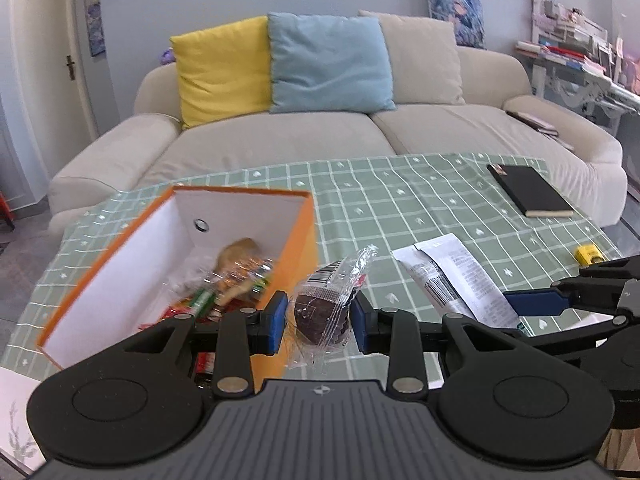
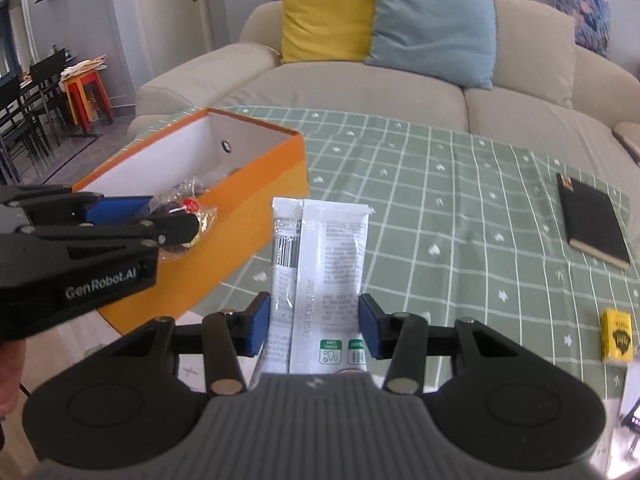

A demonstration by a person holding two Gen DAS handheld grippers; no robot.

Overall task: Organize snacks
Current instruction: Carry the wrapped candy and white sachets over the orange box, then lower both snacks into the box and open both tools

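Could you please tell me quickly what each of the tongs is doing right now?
Left tongs: shut on a clear-wrapped brown chocolate cake.
Right tongs: shut on two white foil snack sachets.

— What is sitting on the surface (image 2: 460, 208)?
— One orange box (image 2: 276, 172), one black notebook (image 2: 592, 220), one yellow packet (image 2: 616, 334).
— And showing in the grippers?
— One wrapped chocolate cake (image 1: 320, 316), two white sachets (image 2: 320, 272). Four cushions (image 1: 332, 60) are lying on one sofa (image 1: 280, 140).
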